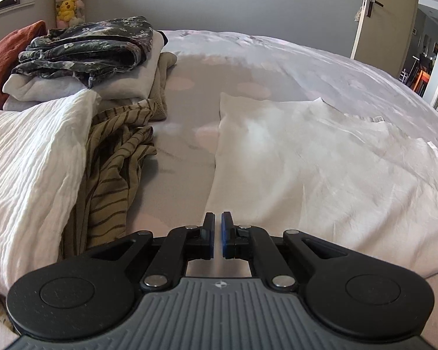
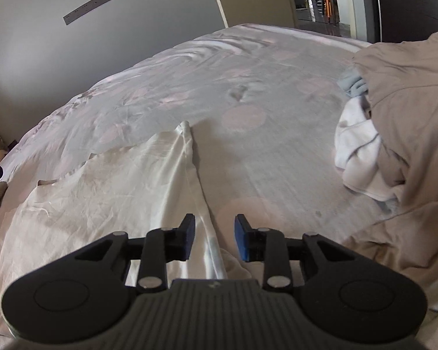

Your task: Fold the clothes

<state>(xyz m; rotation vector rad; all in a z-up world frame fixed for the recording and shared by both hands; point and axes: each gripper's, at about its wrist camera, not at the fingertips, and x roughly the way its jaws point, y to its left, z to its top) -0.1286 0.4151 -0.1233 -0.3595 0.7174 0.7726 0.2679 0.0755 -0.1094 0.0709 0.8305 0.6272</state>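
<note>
Between the parted right fingers (image 2: 214,234) a shirt (image 2: 108,192) fold lay unheld; left fingers (image 1: 218,234) were shut, empty. Regrasping was judged next.

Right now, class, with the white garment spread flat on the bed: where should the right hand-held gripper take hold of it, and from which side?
Grip the raised, folded ridge along the white garment's right edge, which lies between the open jaws of the right hand-held gripper. Come from the near end, along the ridge: it stands proud of the bed cover, so the pads can probably close on it, unlike the flat middle.
</note>
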